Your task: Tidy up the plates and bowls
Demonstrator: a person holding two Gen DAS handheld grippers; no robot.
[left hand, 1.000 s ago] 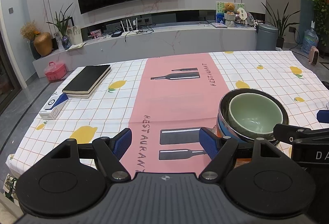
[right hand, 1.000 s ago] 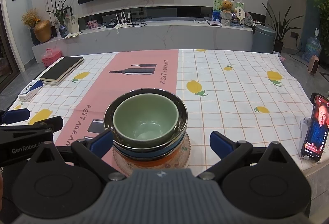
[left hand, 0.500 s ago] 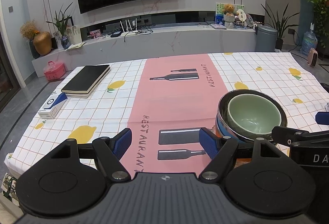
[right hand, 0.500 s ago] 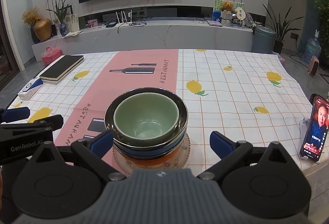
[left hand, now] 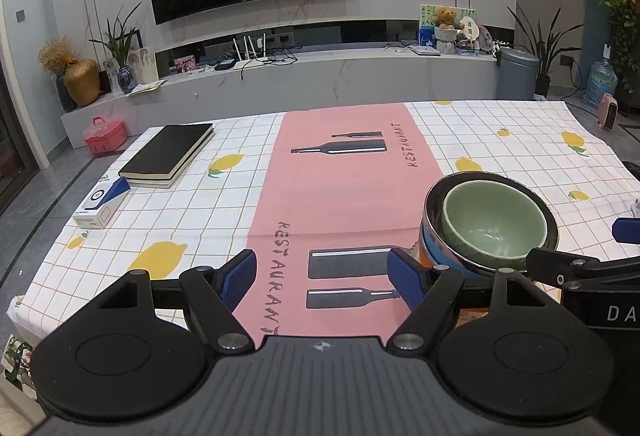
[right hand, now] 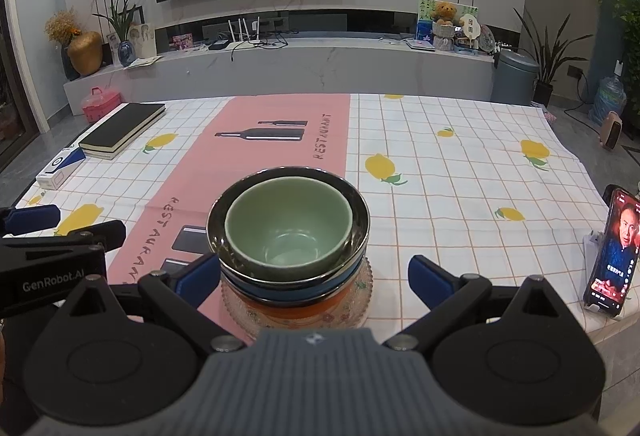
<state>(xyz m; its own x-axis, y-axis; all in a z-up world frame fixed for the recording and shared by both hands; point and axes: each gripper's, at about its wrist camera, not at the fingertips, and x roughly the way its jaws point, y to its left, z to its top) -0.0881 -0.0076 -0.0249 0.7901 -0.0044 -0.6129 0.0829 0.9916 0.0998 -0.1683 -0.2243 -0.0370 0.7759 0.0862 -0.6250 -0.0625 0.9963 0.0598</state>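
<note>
Right tool point(right hand: 314, 274) spread wide, bowl stack point(right hand: 288, 236) between its fingers, left tool point(left hand: 322, 272) wide beside it

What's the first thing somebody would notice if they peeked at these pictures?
Probably the tower of dishes near the table's front edge: a green bowl nested in a shiny dark bowl, over a blue one, an orange one and a patterned glass plate. The open right gripper sits around that stack without touching it. Next, the pink stripe with bottle shapes running down the lemon tablecloth, and the phone playing a video at the right edge.
</note>
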